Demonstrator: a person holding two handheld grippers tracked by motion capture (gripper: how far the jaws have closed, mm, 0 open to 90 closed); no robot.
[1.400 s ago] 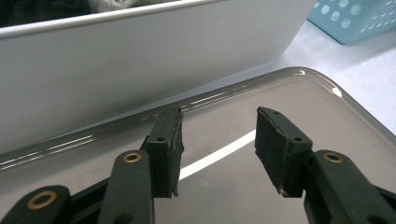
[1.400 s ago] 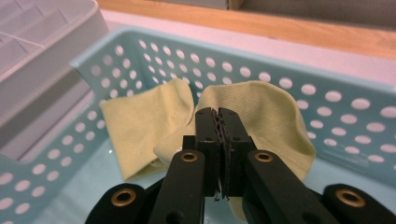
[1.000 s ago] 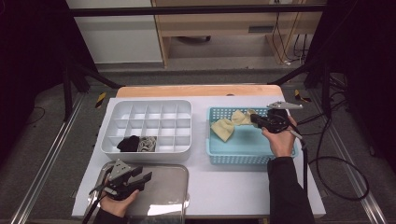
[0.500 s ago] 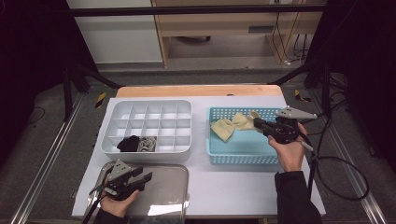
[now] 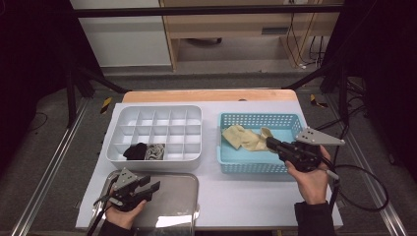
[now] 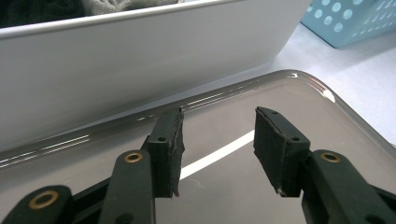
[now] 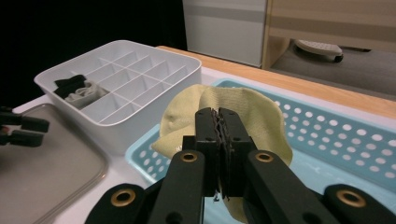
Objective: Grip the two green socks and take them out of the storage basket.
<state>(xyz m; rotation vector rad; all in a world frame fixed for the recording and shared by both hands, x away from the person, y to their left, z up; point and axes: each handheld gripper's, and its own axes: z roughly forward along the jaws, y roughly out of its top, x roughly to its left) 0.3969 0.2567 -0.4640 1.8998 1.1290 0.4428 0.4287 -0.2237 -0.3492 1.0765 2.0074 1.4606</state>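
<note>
Right gripper [image 7: 218,122]: jaws pressed together on a fold of the pale yellow cloth [image 7: 243,112], pads nearly meeting with the fabric pinched between them. In the high view this gripper [image 5: 273,144] sits at about 4 o'clock of the table, its tips over the light blue perforated basket [image 5: 275,119]; the cloth [image 5: 242,137] lies inside the basket, trailing toward 9 o'clock from the jaws.

Left gripper [image 6: 217,140]: jaws parted by a clear gap, nothing between the pads; they hang just above the metal tray [image 6: 299,93] without touching it. In the high view it [image 5: 153,186] is at 7 o'clock of the table, over the tray [image 5: 187,194].

The right gripper view shows the pinched fold bulging up behind the jaws, which the high view leaves too small to read. The left gripper view shows the white organizer wall [image 6: 140,60] just beyond the tray rim.

Count: one divided white organizer [image 5: 162,110], one basket, one tray, one yellow cloth, two grippers. Two filled cells in the organizer's near row: one black bundle [image 5: 134,151], one grey bundle [image 5: 155,152], side by side.
</note>
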